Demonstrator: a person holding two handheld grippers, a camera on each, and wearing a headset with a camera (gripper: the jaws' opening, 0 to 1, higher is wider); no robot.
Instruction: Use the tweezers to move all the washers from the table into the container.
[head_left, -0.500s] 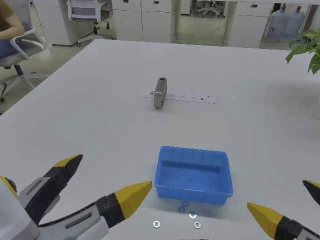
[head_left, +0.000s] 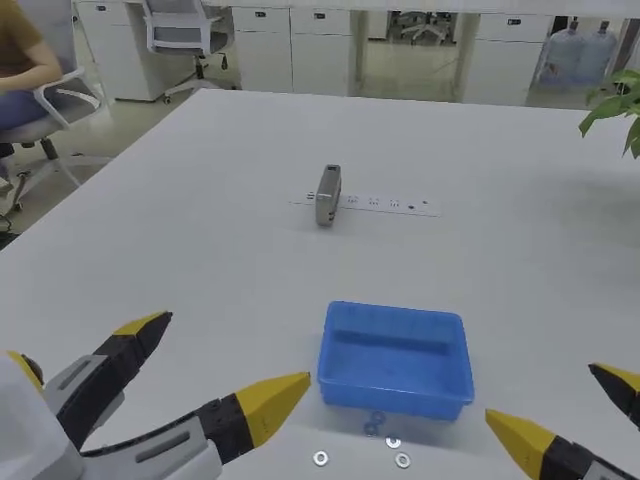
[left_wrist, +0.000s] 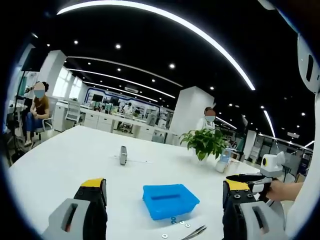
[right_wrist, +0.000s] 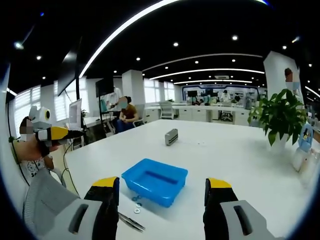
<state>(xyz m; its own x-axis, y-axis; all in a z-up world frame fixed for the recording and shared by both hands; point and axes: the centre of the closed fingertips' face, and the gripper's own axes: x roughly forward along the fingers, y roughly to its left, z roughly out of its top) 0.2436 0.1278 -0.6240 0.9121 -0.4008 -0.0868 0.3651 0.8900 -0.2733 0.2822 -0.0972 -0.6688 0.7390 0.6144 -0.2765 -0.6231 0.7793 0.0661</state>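
A broad white surface is stretching away toward the far side of an open office. Beyond its far edge, a row of white cabinets is lining the room, with an office chair standing at far left on the pale floor. Two water bottles are standing at far right, and a leafy plant is leaning in there. Overhead, long curved light strips and small spotlights are glowing on a dark ceiling. A white column is rising behind, and windows are brightening the left wall.
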